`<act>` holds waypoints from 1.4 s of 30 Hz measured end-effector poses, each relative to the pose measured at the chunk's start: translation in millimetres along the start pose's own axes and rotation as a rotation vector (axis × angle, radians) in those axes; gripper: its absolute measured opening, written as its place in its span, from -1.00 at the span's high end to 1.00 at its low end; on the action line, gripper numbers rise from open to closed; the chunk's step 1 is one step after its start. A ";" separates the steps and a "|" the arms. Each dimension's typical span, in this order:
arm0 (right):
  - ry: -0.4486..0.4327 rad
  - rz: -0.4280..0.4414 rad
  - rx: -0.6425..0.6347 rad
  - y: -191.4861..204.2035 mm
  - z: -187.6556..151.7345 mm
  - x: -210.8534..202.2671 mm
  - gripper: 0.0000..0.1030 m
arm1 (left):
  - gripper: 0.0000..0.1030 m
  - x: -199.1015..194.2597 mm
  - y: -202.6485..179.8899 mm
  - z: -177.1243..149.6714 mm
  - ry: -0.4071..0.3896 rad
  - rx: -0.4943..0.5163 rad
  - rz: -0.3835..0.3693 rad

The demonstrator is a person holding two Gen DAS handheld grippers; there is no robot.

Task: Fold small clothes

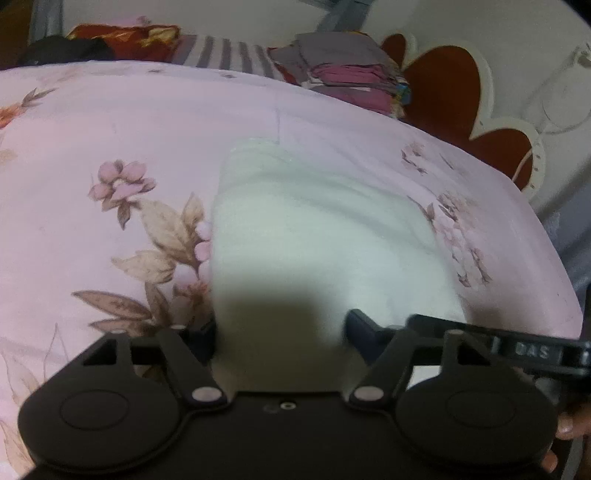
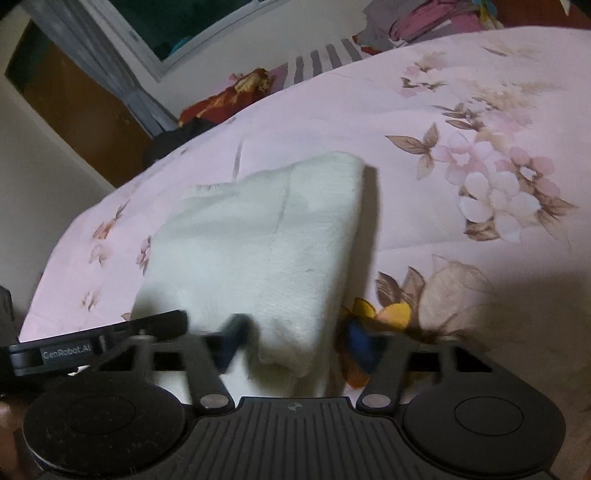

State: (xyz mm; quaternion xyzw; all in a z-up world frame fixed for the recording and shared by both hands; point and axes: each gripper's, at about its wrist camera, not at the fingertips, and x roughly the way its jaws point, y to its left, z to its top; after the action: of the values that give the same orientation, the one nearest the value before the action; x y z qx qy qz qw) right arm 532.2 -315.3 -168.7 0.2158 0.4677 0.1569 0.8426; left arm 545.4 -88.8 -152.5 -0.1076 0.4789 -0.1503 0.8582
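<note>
A small white fluffy garment (image 1: 317,236) lies on the pink floral bedsheet (image 1: 110,122). My left gripper (image 1: 282,332) sits at its near edge, jaws wide apart, with the cloth running between the fingers. In the right wrist view the same white garment (image 2: 258,243) lies partly folded, its near corner hanging between the fingers. My right gripper (image 2: 291,339) has its jaws apart around that corner. The left gripper's arm (image 2: 96,347) shows at the left of this view.
A stack of folded clothes (image 1: 351,74) and a striped cloth (image 1: 221,55) lie at the bed's far edge, beside a red patterned cloth (image 1: 125,38). A red and cream headboard (image 1: 454,85) stands at the right. A wooden door (image 2: 81,103) and a window (image 2: 177,26) are beyond the bed.
</note>
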 end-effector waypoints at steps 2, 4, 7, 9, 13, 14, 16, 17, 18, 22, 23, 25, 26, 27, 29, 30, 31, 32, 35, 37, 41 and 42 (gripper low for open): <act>-0.005 -0.010 0.013 4.6 0.9 -0.1 0.36 | -0.08 -2.4 -4.7 1.6 -0.003 0.046 -0.001; -0.022 -0.056 -0.023 17.6 -0.9 -0.6 0.41 | 0.14 -7.5 -8.1 3.2 -0.010 0.085 -0.001; -0.054 -0.126 -0.081 38.7 -5.9 -5.6 0.45 | 0.36 -19.4 -14.0 7.1 -0.021 0.153 -0.009; -0.080 -0.147 -0.105 51.0 -7.4 -11.0 0.46 | 0.38 -26.9 -17.2 7.4 -0.027 0.201 -0.008; -0.120 -0.166 -0.142 75.0 -11.7 -20.2 0.46 | 0.38 -43.9 -13.1 5.3 -0.047 0.239 -0.011; -0.129 -0.170 -0.148 81.4 -12.8 -21.1 0.46 | 0.38 -48.0 -10.8 5.5 -0.052 0.242 -0.010; -0.138 -0.169 -0.156 92.3 -13.9 -22.1 0.46 | 0.38 -55.9 -5.0 7.0 -0.059 0.251 -0.004; -0.142 -0.164 -0.157 98.5 -15.4 -21.8 0.46 | 0.38 -61.7 0.2 9.0 -0.063 0.258 -0.001; -0.147 -0.159 -0.157 104.9 -17.1 -21.1 0.46 | 0.38 -66.0 3.5 10.0 -0.067 0.263 0.002; -0.159 -0.135 -0.166 131.0 -22.7 -14.9 0.46 | 0.38 -86.0 24.9 12.6 -0.089 0.275 0.026; -0.160 -0.127 -0.167 138.4 -24.7 -11.8 0.46 | 0.38 -90.9 30.6 12.7 -0.094 0.277 0.032; -0.160 -0.108 -0.172 152.1 -27.6 -5.2 0.46 | 0.38 -100.1 44.2 11.6 -0.101 0.276 0.047; -0.159 -0.098 -0.176 159.8 -28.8 -1.2 0.46 | 0.38 -104.6 52.4 10.8 -0.104 0.271 0.056; -0.158 -0.089 -0.179 167.8 -30.0 3.4 0.46 | 0.38 -108.6 61.3 9.9 -0.104 0.266 0.066; -0.147 -0.068 -0.195 183.2 -32.8 14.0 0.46 | 0.38 -115.3 78.5 9.0 -0.105 0.250 0.083; -0.141 -0.060 -0.204 192.3 -34.6 20.2 0.46 | 0.38 -119.0 88.6 8.3 -0.106 0.242 0.091; -0.136 -0.052 -0.211 201.6 -36.5 25.7 0.46 | 0.38 -123.0 98.7 7.2 -0.106 0.233 0.102; -0.130 -0.043 -0.218 211.2 -38.7 32.0 0.46 | 0.38 -127.1 107.8 5.7 -0.106 0.226 0.110; -0.118 -0.019 -0.236 237.0 -45.5 49.5 0.46 | 0.38 -136.1 134.4 4.0 -0.104 0.203 0.128; -0.109 -0.005 -0.243 251.7 -50.1 60.5 0.46 | 0.38 -140.0 150.6 3.4 -0.098 0.194 0.135; -0.092 0.010 -0.231 268.8 -56.5 81.3 0.46 | 0.38 -141.3 174.9 4.0 -0.091 0.178 0.140; -0.088 0.013 -0.214 269.3 -57.2 86.7 0.46 | 0.38 -139.4 179.2 4.4 -0.088 0.176 0.140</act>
State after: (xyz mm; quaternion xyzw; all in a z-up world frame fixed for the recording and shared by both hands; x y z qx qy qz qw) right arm 511.0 -31.5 -120.5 0.1342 0.4093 0.2016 0.8797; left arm 507.7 128.7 -99.0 -0.0047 0.4320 -0.1267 0.8929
